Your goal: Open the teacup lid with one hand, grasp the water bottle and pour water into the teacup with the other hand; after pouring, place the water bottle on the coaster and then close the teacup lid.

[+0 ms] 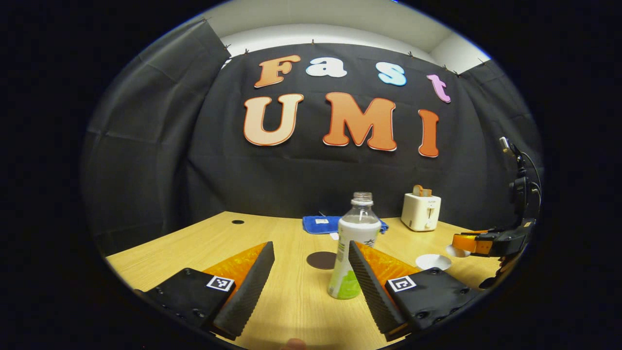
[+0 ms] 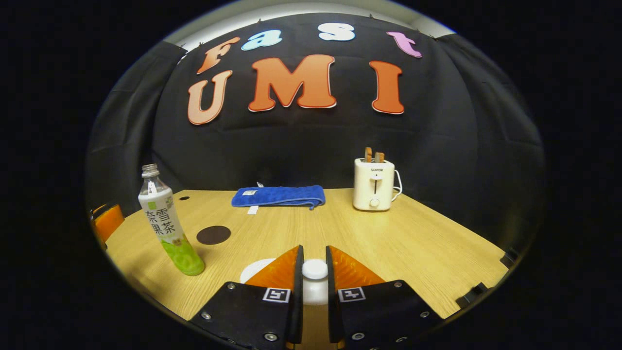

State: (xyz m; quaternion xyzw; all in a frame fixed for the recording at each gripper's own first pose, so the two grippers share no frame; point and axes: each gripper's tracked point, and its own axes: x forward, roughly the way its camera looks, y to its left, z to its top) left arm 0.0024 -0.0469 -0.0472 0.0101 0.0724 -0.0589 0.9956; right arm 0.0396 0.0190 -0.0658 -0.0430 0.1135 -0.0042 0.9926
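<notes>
The uncapped water bottle (image 1: 353,243) with a white and green label stands upright on the wooden table (image 1: 291,311). My left gripper (image 1: 311,245) is open wide, and the bottle stands at the tip of its right-hand finger. A dark round coaster (image 1: 321,260) lies just behind the bottle. My right gripper (image 2: 315,265) is shut on the knob of the white teacup lid (image 2: 315,270). The white teacup (image 2: 256,270) shows partly behind its left-hand finger. In the left gripper view the right gripper (image 1: 460,244) holds the lid (image 1: 456,251) beside the teacup (image 1: 434,261). The bottle (image 2: 167,223) and the coaster (image 2: 214,235) show at the left of the right gripper view.
A cream toaster (image 2: 374,184) with toast in its slots stands at the back right, and a folded blue towel (image 2: 279,196) lies at the back middle. The toaster (image 1: 421,211) and towel (image 1: 318,224) sit behind the bottle. A finger of the left gripper (image 2: 108,221) shows at the far left.
</notes>
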